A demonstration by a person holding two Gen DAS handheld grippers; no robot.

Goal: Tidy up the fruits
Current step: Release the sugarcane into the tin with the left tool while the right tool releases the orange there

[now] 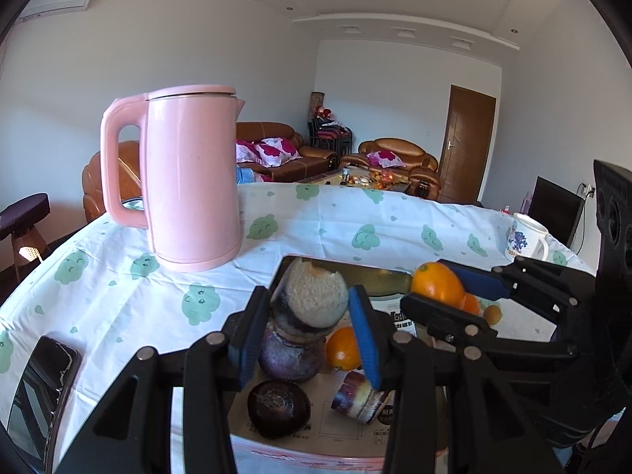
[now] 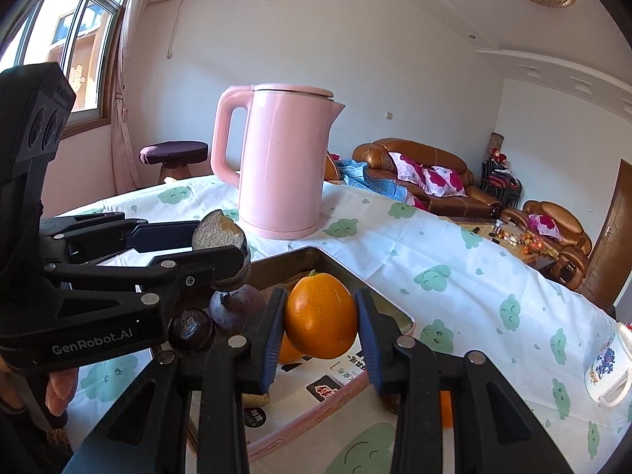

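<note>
My left gripper [image 1: 308, 302] is shut on a dark purple fruit [image 1: 316, 296] with a pale, rough cut top. It hangs over a metal tray [image 1: 355, 268]. In the tray lie two more purple fruits [image 1: 290, 355], an orange [image 1: 341, 349] and a short striped cane-like piece [image 1: 359, 397]. My right gripper [image 2: 320, 302] is shut on an orange [image 2: 320, 316], held above the same tray [image 2: 316, 254]. In the right wrist view the left gripper [image 2: 221, 241] reaches in from the left with its cut fruit [image 2: 215, 233].
A tall pink kettle [image 1: 189, 181] stands on the cloud-print tablecloth just beyond the tray. A white mug [image 2: 608, 367] lies at the table's right edge. A dark phone [image 1: 43, 391] lies at the left. Sofas and a door are far behind.
</note>
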